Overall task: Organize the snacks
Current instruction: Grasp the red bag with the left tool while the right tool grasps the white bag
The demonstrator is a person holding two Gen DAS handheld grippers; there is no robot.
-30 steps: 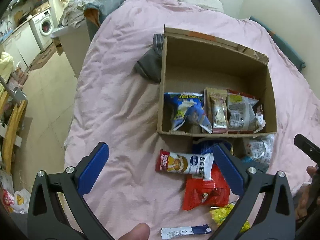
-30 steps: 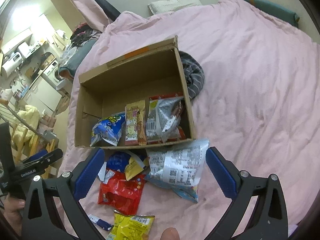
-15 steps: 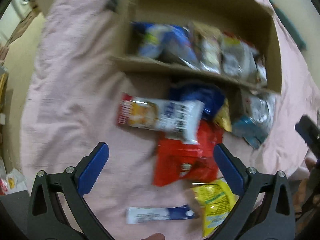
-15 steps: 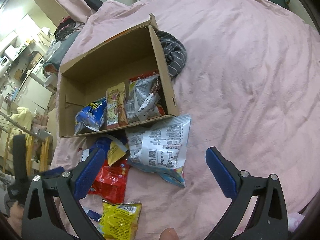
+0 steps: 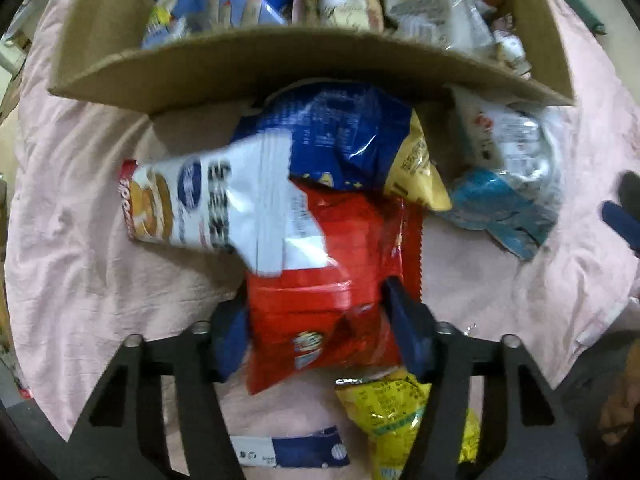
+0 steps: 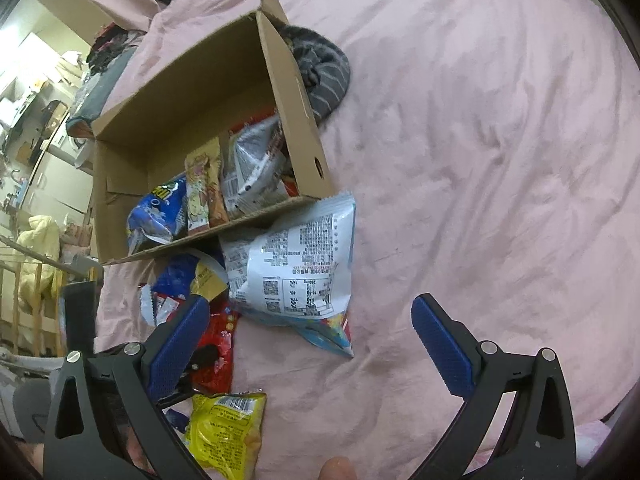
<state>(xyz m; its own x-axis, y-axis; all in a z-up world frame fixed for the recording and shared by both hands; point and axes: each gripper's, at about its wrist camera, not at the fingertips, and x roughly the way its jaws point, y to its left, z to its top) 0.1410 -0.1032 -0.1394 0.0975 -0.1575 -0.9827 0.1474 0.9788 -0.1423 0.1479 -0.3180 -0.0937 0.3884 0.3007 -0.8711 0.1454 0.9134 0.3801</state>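
Snacks are lying in two groups: several packets are standing inside the cardboard box [image 6: 296, 92] on the pink bedcover [image 6: 500, 140], and a loose pile is sitting just in front of the box's near wall. Working down from the largest loose item, the white-and-blue bag [image 6: 296, 256] is resting against the box corner, the red packet [image 5: 340, 280] is lying mid-pile with the white biscuit packet [image 5: 208, 208] and a blue packet [image 5: 344, 132] overlapping its upper part, and the yellow packet [image 5: 400, 412] is lying nearest me. I am closing my left gripper [image 5: 320, 328] around the lower half of the red packet; the film is bulging between the pads, so I am judging contact as made on both sides but the squeeze as unfinished. For a sound pick, I am advising myself to finish closing before lifting, then draw the packet out toward me so the overlapping packets slide off rather than ride along. My right gripper [image 6: 308, 344] is hovering wide open and empty over the bedcover beside the white-and-blue bag. The box's near wall is leaning over the pile, so the lift needs to clear that edge; the open half of the box behind the standing packets is offering free room for placing.
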